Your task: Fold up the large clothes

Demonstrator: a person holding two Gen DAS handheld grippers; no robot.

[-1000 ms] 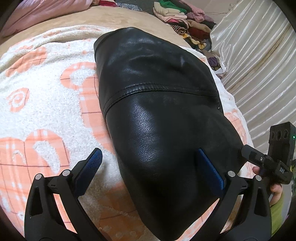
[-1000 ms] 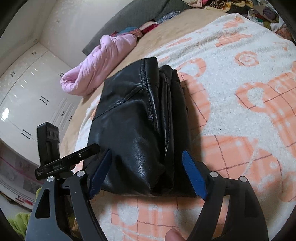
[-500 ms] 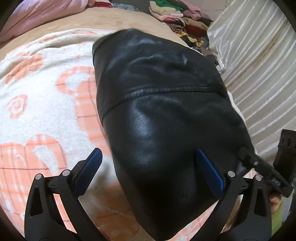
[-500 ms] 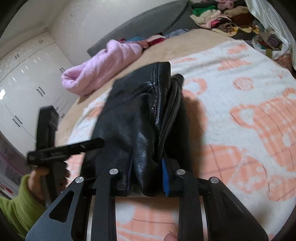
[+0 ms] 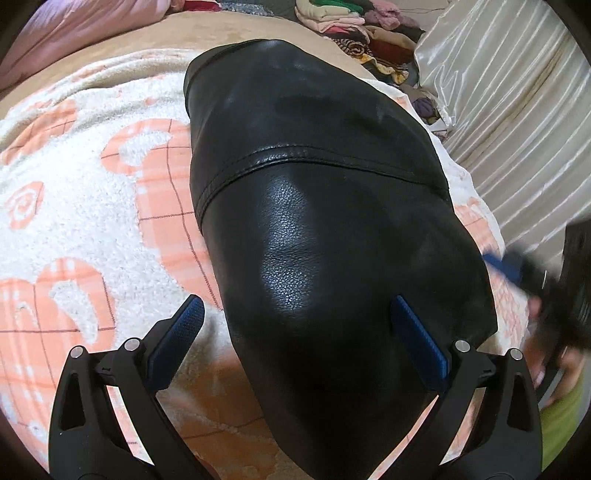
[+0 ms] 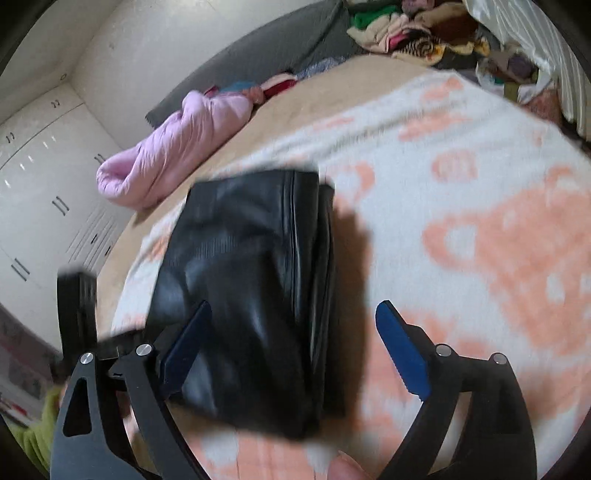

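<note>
Lying folded on the bed's white-and-orange blanket point(image 5: 92, 206), the black leather jacket point(image 5: 325, 206) forms a thick bundle, layered edges showing in the right wrist view. Left gripper point(image 5: 295, 332): jaws spread wide, straddling the jacket's near end, nothing clamped. Right gripper point(image 6: 291, 343): jaws also apart, over the bundle's near edge; view blurred. Pink quilt point(image 6: 173, 147) near the headboard. Heap of clothes point(image 6: 424, 29) beyond the bed.
</note>
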